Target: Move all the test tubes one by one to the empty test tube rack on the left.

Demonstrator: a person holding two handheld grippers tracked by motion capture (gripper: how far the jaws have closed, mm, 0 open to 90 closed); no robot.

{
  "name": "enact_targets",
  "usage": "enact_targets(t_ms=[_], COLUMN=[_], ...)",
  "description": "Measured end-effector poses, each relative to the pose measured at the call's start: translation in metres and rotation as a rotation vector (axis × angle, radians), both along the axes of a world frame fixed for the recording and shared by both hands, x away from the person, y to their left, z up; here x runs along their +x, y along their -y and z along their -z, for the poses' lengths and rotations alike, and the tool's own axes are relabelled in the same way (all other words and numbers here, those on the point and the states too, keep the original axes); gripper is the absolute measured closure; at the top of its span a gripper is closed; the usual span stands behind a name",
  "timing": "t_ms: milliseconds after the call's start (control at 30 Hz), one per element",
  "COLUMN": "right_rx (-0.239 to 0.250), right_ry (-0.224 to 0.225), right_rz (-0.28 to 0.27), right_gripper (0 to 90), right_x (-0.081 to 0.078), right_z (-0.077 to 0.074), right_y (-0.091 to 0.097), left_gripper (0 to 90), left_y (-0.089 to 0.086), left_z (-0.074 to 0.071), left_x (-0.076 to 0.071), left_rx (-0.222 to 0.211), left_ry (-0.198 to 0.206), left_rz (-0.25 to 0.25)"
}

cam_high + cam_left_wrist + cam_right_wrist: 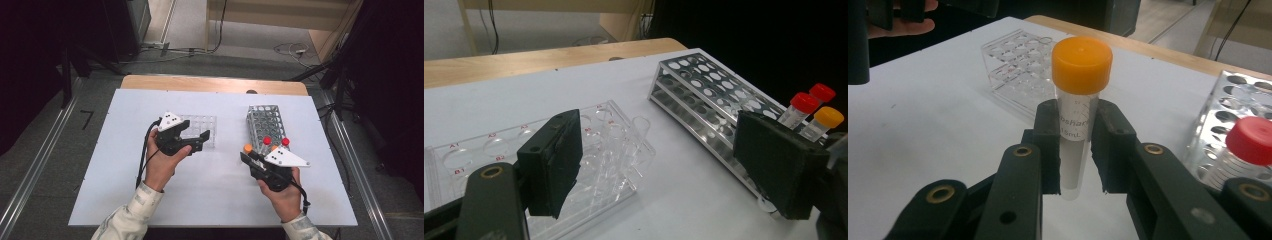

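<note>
The right gripper (1075, 145) pinches a clear plastic tube with an orange cap (1081, 95) upright between its black pads, just off the near end of the metal test-tube rack (265, 122), which stands at about 1 o'clock from it on the white table (100, 165). Two red-capped tubes (276, 141) stand in the rack's near end. At 9 o'clock from the right gripper, the left gripper (195, 135) has its jaws spread wide and holds nothing, just over the clear acrylic well rack (614, 145).

A white surface (210, 195) lies over a wooden top on a grey carpeted floor (45, 165). Cables (290, 50) trail across the floor beyond, beside pale wooden furniture (280, 15). Both sides fall into darkness.
</note>
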State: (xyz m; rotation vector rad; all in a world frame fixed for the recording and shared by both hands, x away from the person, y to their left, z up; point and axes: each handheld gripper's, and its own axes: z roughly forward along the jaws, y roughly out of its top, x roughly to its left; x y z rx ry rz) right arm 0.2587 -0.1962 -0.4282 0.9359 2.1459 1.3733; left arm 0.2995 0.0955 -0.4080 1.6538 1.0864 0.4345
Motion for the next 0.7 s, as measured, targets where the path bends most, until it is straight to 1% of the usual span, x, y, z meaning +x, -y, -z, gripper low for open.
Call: enact_targets(t_ms=[167,300,600,700], right_rx=[-0.013,-0.023,-0.034,-0.037], right_ry=[-0.017,-0.023,-0.046,-0.051], right_rz=[-0.010,-0.016,-0.021,-0.029], right_gripper=[71.5,71.5,71.5,71.5], right_x=[0.009,0.015,0.028,0.030], right_z=[0.005,0.008,0.015,0.017], right_y=[-0.015,-0.024,-0.045,-0.053], left_gripper=[20.2,20.3,20.9,22.2], left_y=[0.000,0.003,0.014,0.019], left_z=[-0.001,-0.002,-0.002,-0.002], left_x=[-0.001,-0.003,-0.007,-0.009], left_rx=[-0.003,-0.003,0.012,0.005], left_ry=[0.005,0.008,0.020,0.029], left_rz=[0.004,0.018,0.059,0.091])
